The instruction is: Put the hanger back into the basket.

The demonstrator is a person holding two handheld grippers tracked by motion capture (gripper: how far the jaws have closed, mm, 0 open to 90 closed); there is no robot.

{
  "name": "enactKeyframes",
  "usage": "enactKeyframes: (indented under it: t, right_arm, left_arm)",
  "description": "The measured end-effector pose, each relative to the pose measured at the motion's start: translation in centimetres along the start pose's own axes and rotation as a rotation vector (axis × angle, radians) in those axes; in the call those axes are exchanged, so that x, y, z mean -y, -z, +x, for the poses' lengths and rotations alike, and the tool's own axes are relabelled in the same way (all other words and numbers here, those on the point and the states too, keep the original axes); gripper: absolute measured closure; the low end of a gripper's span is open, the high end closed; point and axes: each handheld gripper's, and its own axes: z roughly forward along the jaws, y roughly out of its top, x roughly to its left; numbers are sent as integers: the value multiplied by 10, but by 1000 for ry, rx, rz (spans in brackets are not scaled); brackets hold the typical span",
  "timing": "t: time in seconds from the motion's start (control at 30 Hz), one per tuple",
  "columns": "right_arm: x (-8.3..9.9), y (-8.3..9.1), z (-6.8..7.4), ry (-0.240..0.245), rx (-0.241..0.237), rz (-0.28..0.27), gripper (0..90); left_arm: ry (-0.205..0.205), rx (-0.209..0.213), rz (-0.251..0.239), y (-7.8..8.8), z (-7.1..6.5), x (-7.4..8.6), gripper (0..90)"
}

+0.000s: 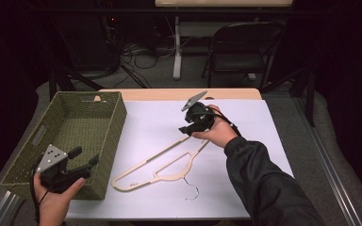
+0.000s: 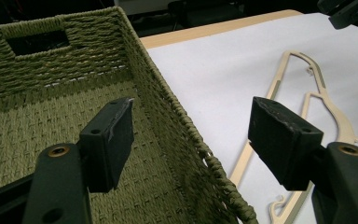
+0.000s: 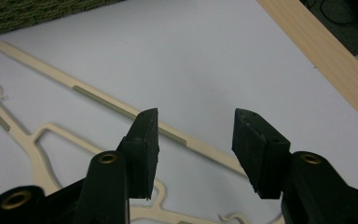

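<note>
Right hand-held gripper [image 1: 188, 128] hangs over the upper end of the hanger [image 1: 162, 162], and in its own view I see its two black pads standing well apart with nothing pinched between them. One thin arm of the hanger runs across under the gap, but the pads [image 3: 142, 149] are not pressing on it; whether their tips touch the table I cannot tell. I read it as open.

My left hand-held gripper [image 1: 82, 157] sits at the near corner of the green woven basket [image 1: 118, 127]. Its pads are spread wide too, and the basket's right wall [image 2: 186, 135] passes between them without being squeezed, so it is open as well and holds nothing.

The hanger is a pale, flat wooden one lying on the white sheet that covers the table [image 1: 245, 188]. It runs diagonally from near the basket's front corner up towards my right hand [image 1: 219, 134], and its metal hook [image 1: 192, 192] points to the near edge. It lies just beside the basket, apart from it.

The basket stands at the left side of the table, a handle slot [image 2: 37, 41] in its far wall. Beyond the table I see a dark folding chair [image 1: 242, 47] and loose cables on the floor.
</note>
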Motion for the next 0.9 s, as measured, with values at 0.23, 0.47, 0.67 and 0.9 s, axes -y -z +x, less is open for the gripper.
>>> enactKeyframes:
  t: [0.23, 0.47, 0.67, 0.9]
  right_arm:
    - [-4, -6, 8, 31, -25, 58, 529]
    - [-8, -15, 13, 63, -90, 121, 578]
    - [-6, -27, 18, 149, -101, 189, 564]
    - [1, -43, 23, 249, -76, 253, 557]
  left_arm:
    - [1, 1, -1, 0, 0, 0, 310]
    - [2, 2, -2, 0, 0, 0, 310]
    - [4, 0, -2, 0, 1, 0, 310]
    - [1, 0, 0, -1, 0, 0, 310]
